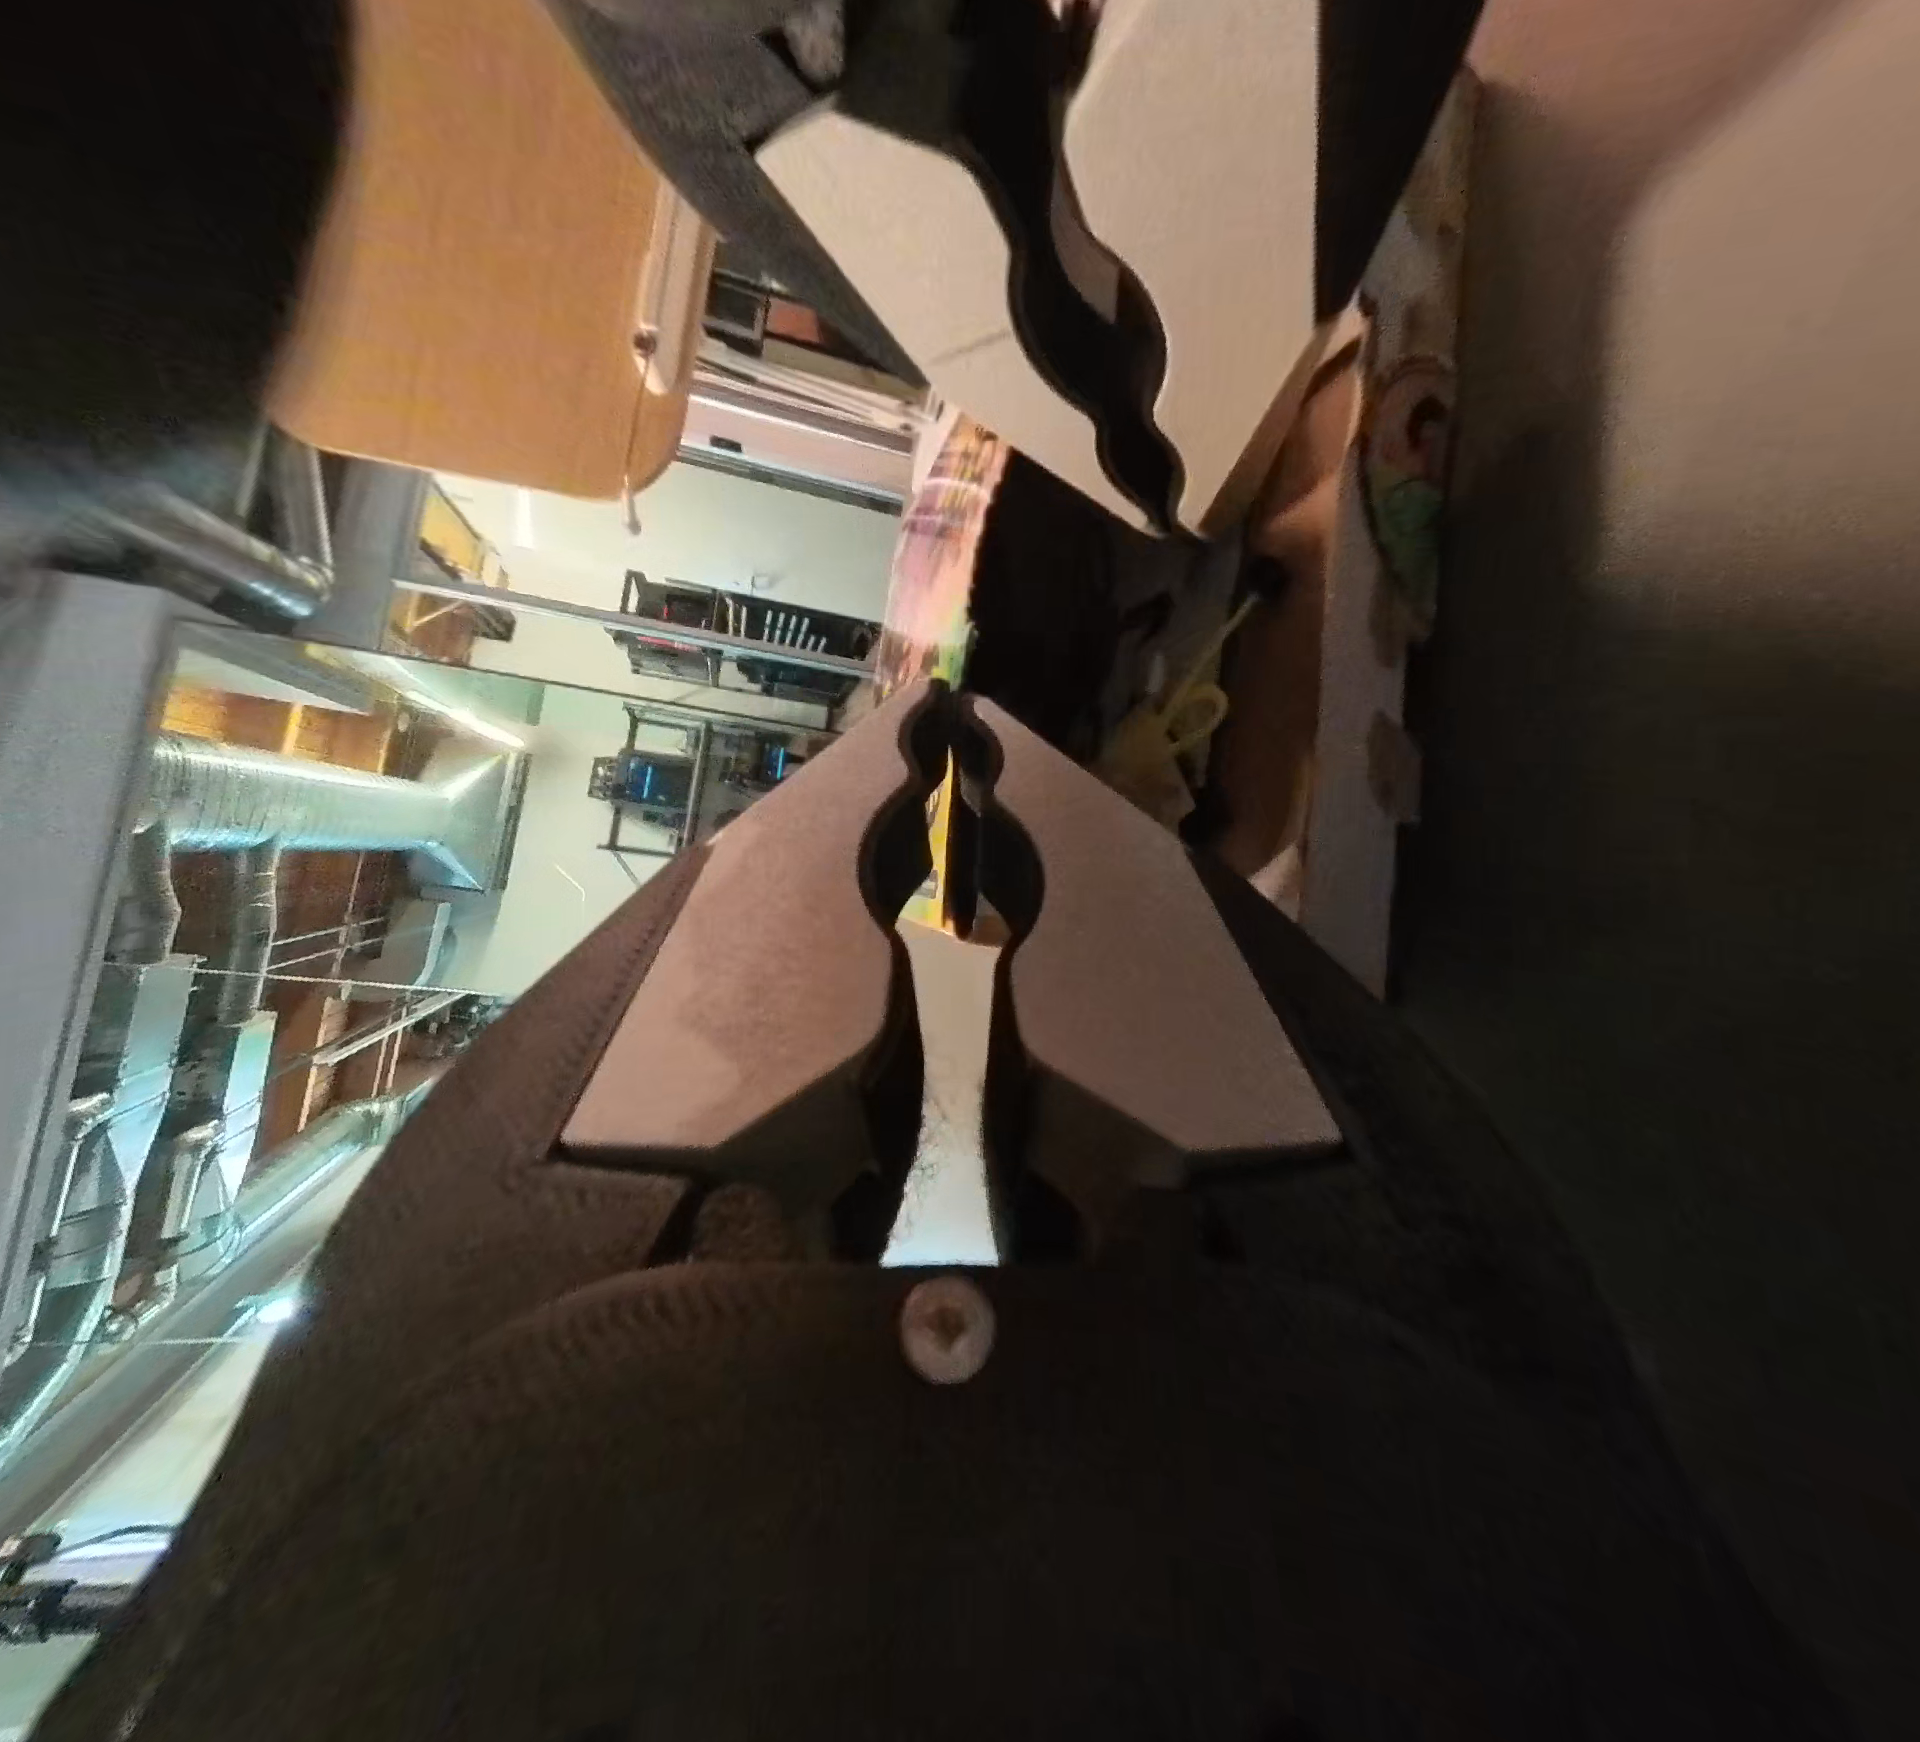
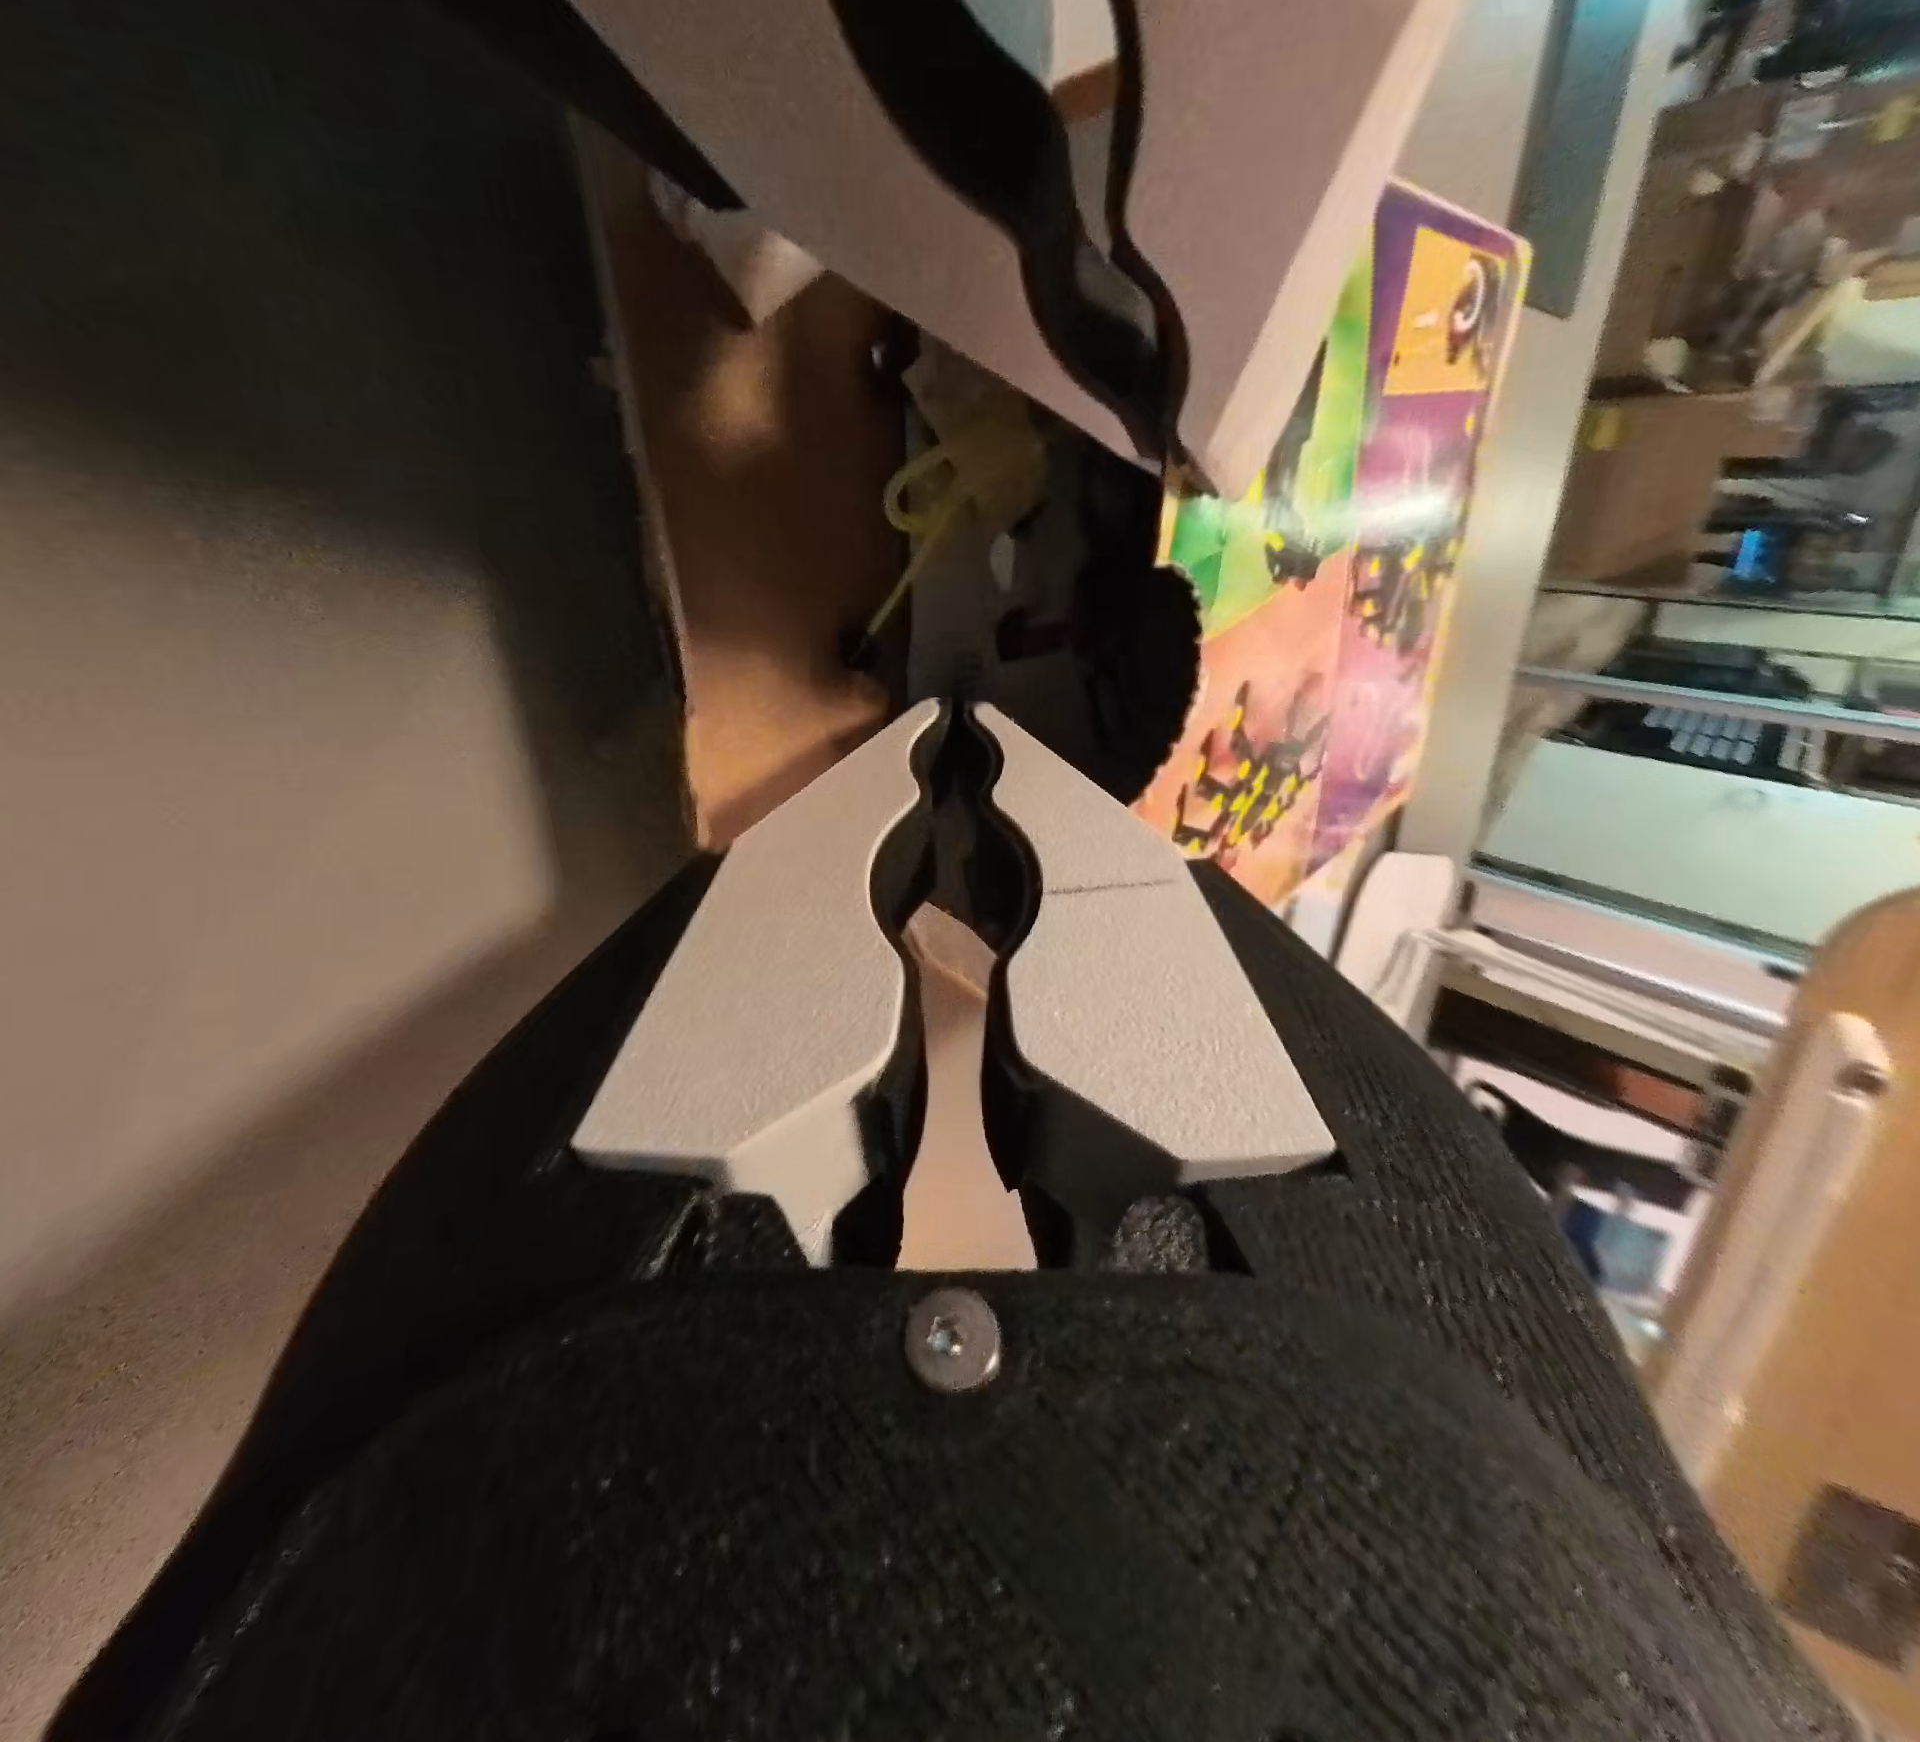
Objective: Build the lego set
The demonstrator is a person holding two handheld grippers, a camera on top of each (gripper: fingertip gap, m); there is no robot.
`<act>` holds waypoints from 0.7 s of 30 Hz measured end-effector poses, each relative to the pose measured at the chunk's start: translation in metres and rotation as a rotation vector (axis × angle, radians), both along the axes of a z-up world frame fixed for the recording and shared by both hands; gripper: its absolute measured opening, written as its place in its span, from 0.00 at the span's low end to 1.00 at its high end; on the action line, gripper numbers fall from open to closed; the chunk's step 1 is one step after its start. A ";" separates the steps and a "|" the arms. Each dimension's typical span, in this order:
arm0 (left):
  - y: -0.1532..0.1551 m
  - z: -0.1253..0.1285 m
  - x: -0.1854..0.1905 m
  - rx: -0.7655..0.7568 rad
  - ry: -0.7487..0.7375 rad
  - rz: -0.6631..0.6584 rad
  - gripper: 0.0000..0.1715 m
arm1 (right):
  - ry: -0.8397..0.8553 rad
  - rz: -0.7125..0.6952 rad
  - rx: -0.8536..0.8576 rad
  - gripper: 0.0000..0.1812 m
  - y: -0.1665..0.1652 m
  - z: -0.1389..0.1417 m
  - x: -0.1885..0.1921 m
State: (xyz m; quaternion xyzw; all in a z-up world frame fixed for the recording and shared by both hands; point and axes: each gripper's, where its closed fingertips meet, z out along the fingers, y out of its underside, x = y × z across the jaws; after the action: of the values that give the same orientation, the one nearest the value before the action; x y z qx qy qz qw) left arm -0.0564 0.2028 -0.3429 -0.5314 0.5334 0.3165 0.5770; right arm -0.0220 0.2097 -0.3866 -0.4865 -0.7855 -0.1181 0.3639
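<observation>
The lego box stands open, with a colourful printed panel (image 2: 1382,549) and a brown cardboard inside (image 2: 790,466). In the opening lies a clear bag (image 2: 997,591) with yellow pieces (image 2: 935,487) and a black toothed wheel (image 2: 1138,653). My left gripper (image 1: 951,705) is shut on the edge of the colourful panel (image 1: 935,539); it also shows in the right wrist view (image 2: 1169,456). My right gripper (image 2: 956,705) is shut at the box mouth, seemingly on the bag's edge. It shows in the left wrist view (image 1: 1174,523) above the yellow pieces (image 1: 1174,726).
Both views are turned sideways. The pale tabletop (image 2: 260,653) fills one side, close to the box. A wooden chair (image 1: 468,186) stands just beyond the grippers and also shows in the right wrist view (image 2: 1787,1173). Shelves with equipment (image 1: 727,632) are far behind.
</observation>
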 end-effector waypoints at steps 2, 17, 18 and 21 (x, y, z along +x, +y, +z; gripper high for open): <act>0.000 0.000 0.001 -0.011 -0.012 0.007 0.00 | 0.009 0.018 -0.068 0.00 -0.007 -0.001 0.003; -0.003 0.019 0.006 -0.093 -0.306 -0.032 0.01 | 0.363 0.139 -0.155 0.19 -0.024 0.029 -0.005; -0.004 0.020 0.007 -0.102 -0.323 -0.039 0.01 | 0.368 0.145 -0.149 0.19 -0.024 0.030 -0.006; -0.006 0.020 0.010 -0.113 -0.331 -0.065 0.00 | 0.341 0.152 -0.133 0.18 -0.025 0.028 -0.005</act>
State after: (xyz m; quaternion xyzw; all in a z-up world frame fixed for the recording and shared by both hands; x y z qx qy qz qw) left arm -0.0459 0.1966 -0.3224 -0.5905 0.4650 0.1755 0.6359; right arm -0.0270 0.1847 -0.3584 -0.4618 -0.7530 0.0458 0.4665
